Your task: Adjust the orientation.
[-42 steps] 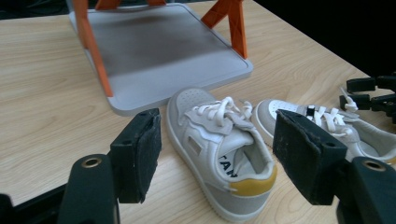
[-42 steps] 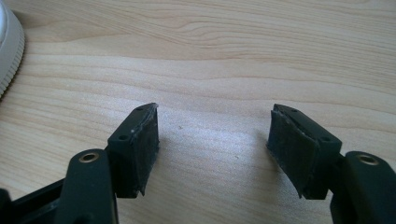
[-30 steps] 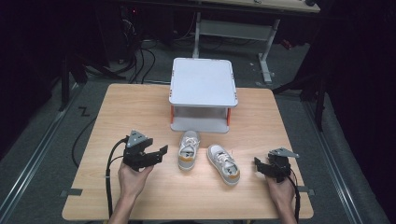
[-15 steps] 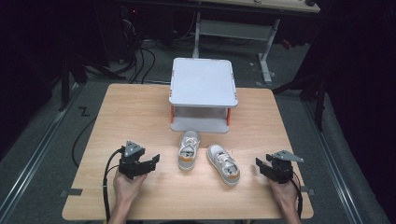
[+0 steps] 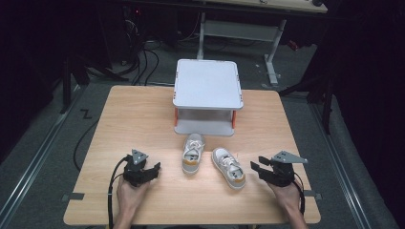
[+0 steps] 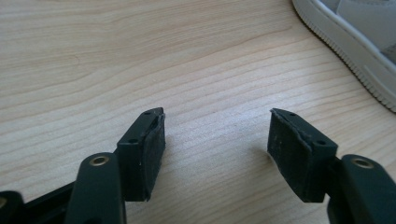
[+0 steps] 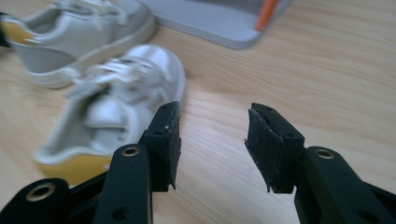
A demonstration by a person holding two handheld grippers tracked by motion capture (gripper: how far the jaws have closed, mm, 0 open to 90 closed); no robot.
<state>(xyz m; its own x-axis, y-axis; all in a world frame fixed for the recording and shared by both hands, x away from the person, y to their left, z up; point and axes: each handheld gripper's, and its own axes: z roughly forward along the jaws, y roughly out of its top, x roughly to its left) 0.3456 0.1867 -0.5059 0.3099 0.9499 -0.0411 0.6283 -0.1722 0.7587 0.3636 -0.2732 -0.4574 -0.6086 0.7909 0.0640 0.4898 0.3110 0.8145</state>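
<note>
Two small white sneakers with yellow heels lie mid-table: one (image 5: 193, 153) points at the shelf, the other (image 5: 229, 167) lies to its right, angled. My left gripper (image 5: 154, 170) rests low over bare wood, left of the shoes. In the left gripper view its jaws (image 6: 217, 116) stand apart with nothing between them, having just closed a little, and a shoe sole (image 6: 355, 42) shows at upper right. My right gripper (image 5: 255, 168) sits just right of the angled shoe. Its jaws (image 7: 212, 109) have just narrowed, with only wood between them, and the nearer shoe (image 7: 112, 102) lies to their left.
A grey two-tier shelf (image 5: 207, 90) with orange posts stands at the table's far middle, just behind the shoes, and its base (image 7: 210, 18) shows in the right gripper view. The wooden table (image 5: 133, 119) has bare room on either side. Cables and desk legs lie on the floor beyond.
My left gripper has dropped and drawn back toward the near edge, away from the shoes. My right gripper has shifted slightly beside the angled shoe. The shoes have not moved.
</note>
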